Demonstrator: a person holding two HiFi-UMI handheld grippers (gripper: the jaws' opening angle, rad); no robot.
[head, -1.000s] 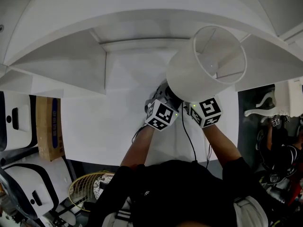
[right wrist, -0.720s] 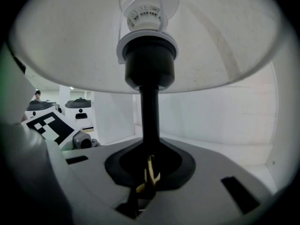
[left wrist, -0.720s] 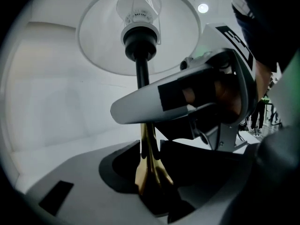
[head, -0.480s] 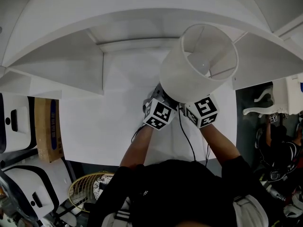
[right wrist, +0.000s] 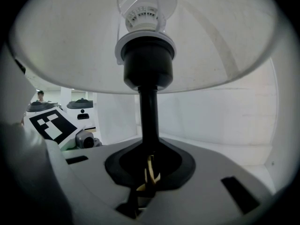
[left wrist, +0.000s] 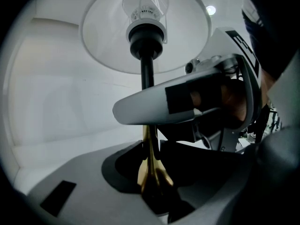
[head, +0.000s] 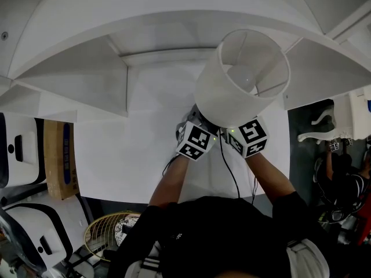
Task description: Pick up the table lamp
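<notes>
The table lamp has a white drum shade (head: 242, 77), a bulb (right wrist: 146, 6) in a black socket, and a thin stem, black above (right wrist: 149, 116) and brass lower down (left wrist: 150, 146). Both grippers hold it by the stem under the shade. My left gripper (left wrist: 151, 146) is shut on the brass part. My right gripper (right wrist: 149, 168) is shut on the stem from the other side, and its white body (left wrist: 187, 102) shows across the left gripper view. In the head view only the marker cubes show, left (head: 196, 141) and right (head: 248, 136); the shade hides the jaws and the lamp's base.
A white table (head: 145, 149) lies below the lamp, with white curved panels (head: 69, 57) behind and to the sides. The lamp's black cord (head: 229, 167) runs back toward the person. A cardboard box (head: 58, 155), white machines and a wire fan guard (head: 107, 233) stand at the left.
In the head view the lampshade has shifted slightly to the left. Both grippers keep their hold on the stem and have barely moved.
</notes>
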